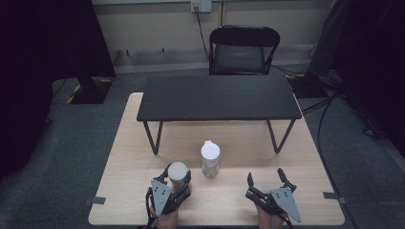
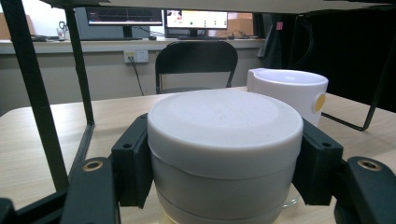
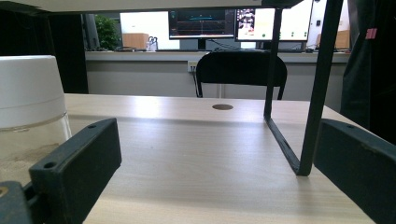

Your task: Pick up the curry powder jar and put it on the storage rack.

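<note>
From the high view I have my left gripper point(image 1: 177, 182) closed on a jar point(image 1: 177, 173) near the front edge of the table point(image 1: 229, 200); its own view shows both jaws pressed against the white lid point(image 2: 225, 126), with the glass below cut off by the frame, so I cannot tell what the jar contains. My right gripper point(image 1: 266, 179) sits well apart to the right, jaws spread with nothing between them. A bottle point(image 1: 210, 159) with a white cap stands between the two, nearer the jar; in the right gripper view its left side runs off the picture point(image 3: 28, 121) and something pale lies low inside it, too blurred to name. A black shelf point(image 1: 218, 97) spans the table's far half; its top is out of frame in both gripper views.
</note>
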Demonstrator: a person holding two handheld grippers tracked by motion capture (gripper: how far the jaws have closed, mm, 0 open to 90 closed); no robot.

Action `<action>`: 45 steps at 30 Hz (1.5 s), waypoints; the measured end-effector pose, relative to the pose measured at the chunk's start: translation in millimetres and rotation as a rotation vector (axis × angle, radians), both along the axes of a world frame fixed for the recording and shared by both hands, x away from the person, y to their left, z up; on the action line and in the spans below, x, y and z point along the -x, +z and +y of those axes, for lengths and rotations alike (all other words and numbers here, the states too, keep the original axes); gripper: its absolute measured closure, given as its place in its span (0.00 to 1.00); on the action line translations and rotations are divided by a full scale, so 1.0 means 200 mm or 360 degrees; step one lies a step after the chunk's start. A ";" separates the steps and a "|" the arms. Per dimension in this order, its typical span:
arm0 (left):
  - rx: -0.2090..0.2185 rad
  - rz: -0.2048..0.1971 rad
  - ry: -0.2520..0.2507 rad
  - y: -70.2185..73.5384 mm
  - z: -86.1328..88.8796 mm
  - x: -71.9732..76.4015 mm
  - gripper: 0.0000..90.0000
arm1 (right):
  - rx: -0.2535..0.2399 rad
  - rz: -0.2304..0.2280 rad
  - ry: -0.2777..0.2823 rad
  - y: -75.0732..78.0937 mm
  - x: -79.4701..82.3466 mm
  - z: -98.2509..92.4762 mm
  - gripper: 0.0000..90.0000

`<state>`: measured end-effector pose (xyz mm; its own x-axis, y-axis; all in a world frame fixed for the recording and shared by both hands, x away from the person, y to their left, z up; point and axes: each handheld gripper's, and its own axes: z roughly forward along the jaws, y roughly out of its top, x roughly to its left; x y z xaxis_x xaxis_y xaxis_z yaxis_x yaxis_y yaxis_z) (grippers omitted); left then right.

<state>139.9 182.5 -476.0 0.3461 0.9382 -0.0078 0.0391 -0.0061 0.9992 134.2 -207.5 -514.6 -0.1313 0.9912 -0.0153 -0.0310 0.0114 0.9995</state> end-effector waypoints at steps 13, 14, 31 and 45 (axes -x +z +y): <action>0.0003 0.0002 -0.0002 0.02 0.01 0.00 0.38 | 0.0000 0.0000 -0.0004 0.00 0.00 0.00 0.00; -0.0001 0.0001 -0.0004 0.03 0.01 0.00 0.38 | 0.0000 0.0000 -0.0004 0.00 0.00 0.00 0.00; 0.0012 -0.0002 -0.0036 0.08 0.05 -0.01 0.38 | 0.0001 0.0000 -0.0004 0.00 0.00 0.00 0.00; 0.0022 -0.0038 -0.0064 0.17 0.09 -0.03 0.38 | 0.0000 0.0000 -0.0004 0.00 0.00 0.00 0.00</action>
